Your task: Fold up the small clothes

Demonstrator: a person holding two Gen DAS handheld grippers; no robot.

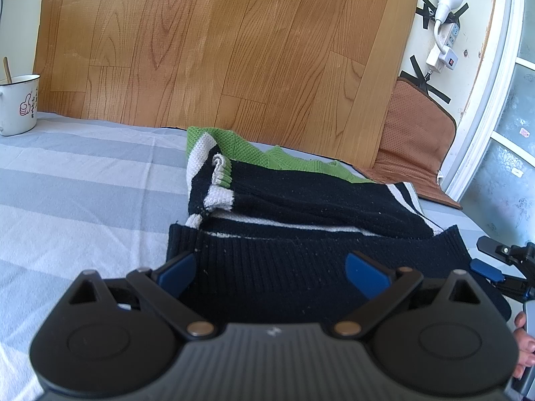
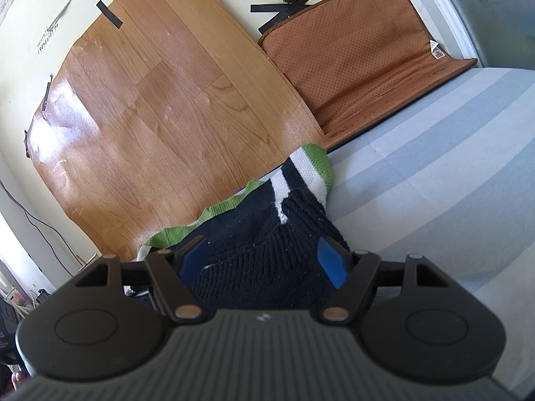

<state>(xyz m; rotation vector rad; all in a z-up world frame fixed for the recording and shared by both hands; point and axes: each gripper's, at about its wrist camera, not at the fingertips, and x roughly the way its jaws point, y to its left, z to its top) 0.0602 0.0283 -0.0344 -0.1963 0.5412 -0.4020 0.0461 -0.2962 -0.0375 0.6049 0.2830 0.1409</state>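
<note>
Both tongs poised over a partly folded sweater on a bed.

The dark sweater (image 1: 301, 207) with green and white trim lies mid-frame on the striped bedsheet (image 1: 83, 183). Left tongs (image 1: 271, 272) and right tongs (image 2: 264, 260) stand released above its near hem. Likely next: clenching on the hem for another fold.

The white enamel mug (image 1: 18, 103) at far left bears a red thumbs-up drawing beside unreadable characters. The wall sticker's (image 2: 47, 38) digits are too small to read.
</note>
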